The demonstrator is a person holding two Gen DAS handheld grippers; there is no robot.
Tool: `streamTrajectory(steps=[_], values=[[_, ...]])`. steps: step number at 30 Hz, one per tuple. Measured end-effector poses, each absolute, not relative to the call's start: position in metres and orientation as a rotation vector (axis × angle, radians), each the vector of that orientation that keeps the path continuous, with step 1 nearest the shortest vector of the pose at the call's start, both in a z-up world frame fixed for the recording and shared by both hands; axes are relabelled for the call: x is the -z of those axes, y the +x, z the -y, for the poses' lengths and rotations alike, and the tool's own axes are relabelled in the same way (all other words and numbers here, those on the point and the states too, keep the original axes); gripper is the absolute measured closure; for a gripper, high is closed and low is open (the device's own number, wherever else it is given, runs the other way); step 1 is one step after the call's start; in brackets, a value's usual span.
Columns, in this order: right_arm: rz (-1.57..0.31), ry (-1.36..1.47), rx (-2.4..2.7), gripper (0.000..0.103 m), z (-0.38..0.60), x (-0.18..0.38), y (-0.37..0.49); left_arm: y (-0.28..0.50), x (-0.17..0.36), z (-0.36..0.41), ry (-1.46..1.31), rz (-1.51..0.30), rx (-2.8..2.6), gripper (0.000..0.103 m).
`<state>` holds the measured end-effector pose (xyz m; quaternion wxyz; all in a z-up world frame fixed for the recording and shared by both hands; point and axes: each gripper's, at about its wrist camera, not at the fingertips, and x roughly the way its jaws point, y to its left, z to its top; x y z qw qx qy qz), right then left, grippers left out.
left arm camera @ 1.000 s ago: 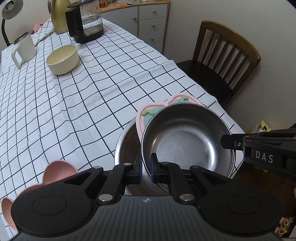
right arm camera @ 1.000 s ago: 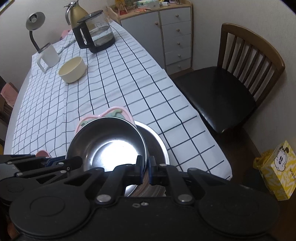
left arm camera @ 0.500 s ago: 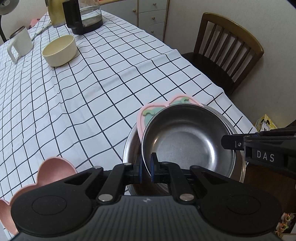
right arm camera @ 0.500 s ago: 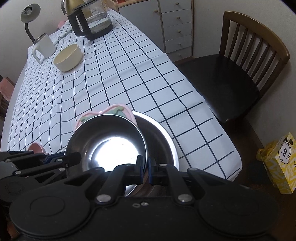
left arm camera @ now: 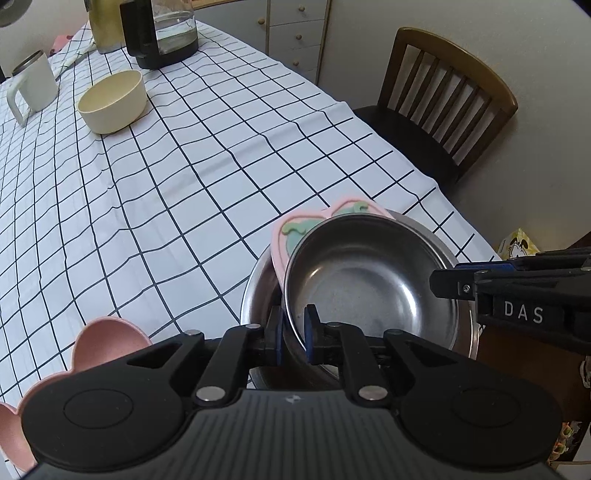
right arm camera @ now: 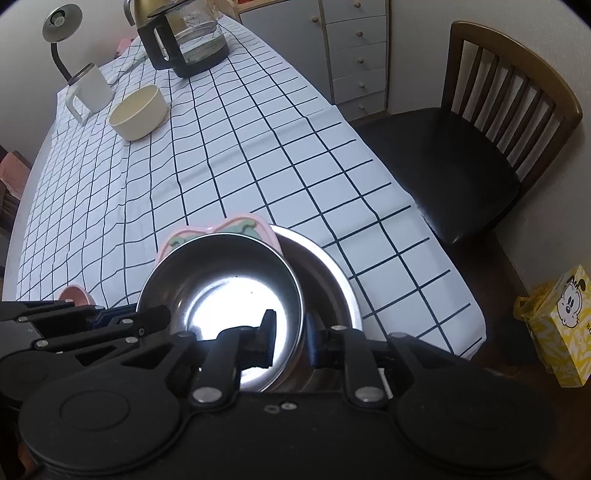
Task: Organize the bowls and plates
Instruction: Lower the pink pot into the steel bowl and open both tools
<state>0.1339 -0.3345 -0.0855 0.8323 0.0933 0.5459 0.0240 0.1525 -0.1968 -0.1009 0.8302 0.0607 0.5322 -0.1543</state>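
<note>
Steel fills the lower centre of both views: a small steel bowl [left arm camera: 365, 280] sits tilted, its mouth facing up and toward the cameras, its far rim leaning on a pink plate [left arm camera: 295, 230] with a green pattern. Both lie inside a larger steel bowl [left arm camera: 258, 280] at the near end of the bench [left arm camera: 177, 177], close to its right-hand edge.

Left tongs [left arm camera: 294, 334] are narrow, their blue pads pinching the small bowl's near rim, one pad inside and one outside. Right tongs [right arm camera: 289, 341] stand a little wider in the right wrist view; the rim passes between their pads with a gap showing beside the inner one, so they are loose rather than clamped. In the left view the right tongs enter from the right edge, labelled DAS.

Most of the pink plate is hidden behind the small bowl; only its top edge shows, so its full shape cannot be made out. Glare in the bowl's bottom washes out the right view. A pink lobed dish [left arm camera: 107, 341] at lower left is cut off by the tongs' body.

Farther up the checked cloth, in the upper left, stand a cream bowl [left arm camera: 112, 101], upright, a white mug [left arm camera: 33, 86], and a glass carafe [left arm camera: 162, 33]. A wooden chair [left arm camera: 443, 107] sits at upper right.
</note>
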Motion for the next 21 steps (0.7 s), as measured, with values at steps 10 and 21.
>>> streamTrajectory(steps=[10, 21], values=[[-1.103, 0.173, -0.085, 0.071, 0.332, 0.056, 0.131, 0.146, 0.069, 0.188, 0.117, -1.05, 0.343, 0.091], [-1.035, 0.128, -0.175, 0.061, 0.316, 0.015, 0.141, 0.156, 0.027, 0.165, 0.055, -0.947, 0.318, 0.076]])
